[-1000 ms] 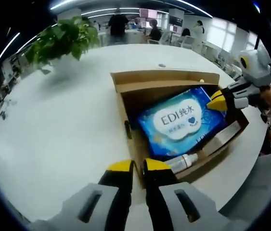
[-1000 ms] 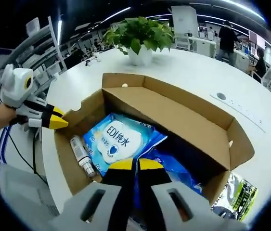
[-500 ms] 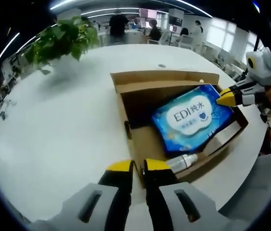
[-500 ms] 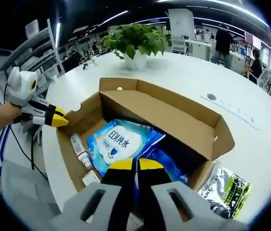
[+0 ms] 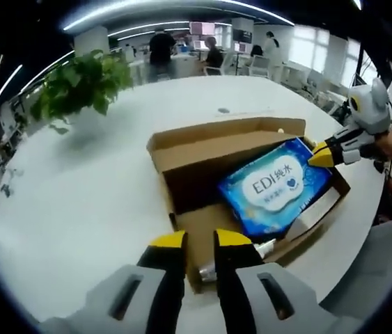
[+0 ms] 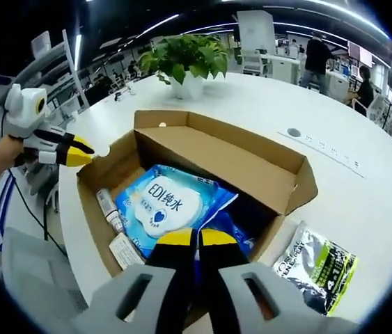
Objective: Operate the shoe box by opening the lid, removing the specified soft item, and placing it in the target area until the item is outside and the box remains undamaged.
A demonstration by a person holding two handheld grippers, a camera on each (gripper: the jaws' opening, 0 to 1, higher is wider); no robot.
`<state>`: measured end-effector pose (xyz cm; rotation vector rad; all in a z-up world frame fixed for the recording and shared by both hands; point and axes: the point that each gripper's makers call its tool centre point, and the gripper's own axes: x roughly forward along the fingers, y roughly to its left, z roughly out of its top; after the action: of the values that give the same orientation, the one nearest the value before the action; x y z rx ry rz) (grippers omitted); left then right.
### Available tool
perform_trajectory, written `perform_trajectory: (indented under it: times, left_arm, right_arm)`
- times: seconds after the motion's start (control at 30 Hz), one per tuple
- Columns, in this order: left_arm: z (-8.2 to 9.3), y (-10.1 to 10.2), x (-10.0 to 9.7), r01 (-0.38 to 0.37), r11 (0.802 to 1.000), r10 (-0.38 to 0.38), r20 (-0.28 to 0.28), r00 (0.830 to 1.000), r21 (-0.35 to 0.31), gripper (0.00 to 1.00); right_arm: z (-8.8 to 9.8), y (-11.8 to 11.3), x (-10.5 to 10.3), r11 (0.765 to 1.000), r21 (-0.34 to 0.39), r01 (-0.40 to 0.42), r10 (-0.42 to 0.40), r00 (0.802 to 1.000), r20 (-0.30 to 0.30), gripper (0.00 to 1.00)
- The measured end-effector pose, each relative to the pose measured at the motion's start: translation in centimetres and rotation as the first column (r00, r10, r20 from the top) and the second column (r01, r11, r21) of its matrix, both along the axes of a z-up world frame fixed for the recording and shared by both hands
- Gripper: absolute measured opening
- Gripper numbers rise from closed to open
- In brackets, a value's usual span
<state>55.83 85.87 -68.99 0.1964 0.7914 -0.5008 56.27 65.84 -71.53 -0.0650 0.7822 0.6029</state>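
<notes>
Open-plan office: desks [image 6: 300, 66], ceiling strip lights [image 5: 147, 28] (people [image 5: 159, 52] working behind).

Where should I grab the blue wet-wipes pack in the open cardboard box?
Hold the blue wet-wipes pack by its flat sealed end seam, as the right gripper seemingly does now, shut on that edge. Come from the box's open top on the right gripper's side: the pack lies tilted with that end raised, and the edge is thin enough to pinch.

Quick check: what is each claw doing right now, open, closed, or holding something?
Left claw: closed on the box edge.
Right claw: closed on the blue wipes pack, lifting its end inside the box.
</notes>
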Motion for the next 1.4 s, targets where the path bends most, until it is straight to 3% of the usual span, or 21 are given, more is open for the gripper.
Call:
perform_trajectory:
  times: [0.17,0.27,0.43,0.53,0.73,0.9,1.0,1.4]
  left_arm:
    - [-1.3,-2.0,0.2,0.041,0.999,-0.041,-0.041,0.998,-0.015,0.16]
    - [-2.9,-3.1,0.0,0.079,0.997,-0.08,-0.096,0.992,-0.01,0.19]
    - [-3.9,-4.4,0.1,0.112,0.993,-0.114,-0.124,0.986,-0.02,0.23]
    - [-4.2,-5.2,0.2,0.12,0.991,-0.126,-0.14,0.982,-0.053,0.24]
    - [-4.8,-7.2,-0.1,0.09,0.978,-0.129,-0.21,0.969,-0.186,0.26]
    - [-6.4,-7.5,-0.4,0.076,0.978,-0.127,-0.266,0.956,-0.195,0.23]
    - [-7.0,-8.4,-1.3,0.029,0.963,-0.123,-0.342,0.932,-0.268,0.15]
    - [-6.7,-8.1,-0.8,-0.017,0.957,-0.081,-0.324,0.943,-0.29,0.04]
  right_arm:
    - [-0.1,-0.5,-0.1,1.0,0.01,0.016,-0.016,1.0,-0.005,0.0]
    - [-0.2,-0.7,-0.1,1.0,0.01,0.018,-0.018,1.0,-0.003,0.0]
    - [-0.2,-1.2,-0.1,0.999,0.012,0.03,-0.03,1.0,-0.001,0.0]
    - [-0.3,-1.3,-0.1,0.999,0.014,0.035,-0.035,0.999,0.0,0.0]
    - [-0.2,-1.4,-0.2,0.999,0.02,0.039,-0.039,0.999,0.0,0.0]
    - [-0.3,-1.5,-0.1,0.999,0.019,0.039,-0.039,0.999,0.003,0.0]
    - [-0.4,-1.5,-0.2,0.999,0.02,0.037,-0.038,0.999,0.005,0.0]
    - [-0.3,-1.5,-0.3,0.998,0.029,0.054,-0.054,0.999,0.007,0.0]
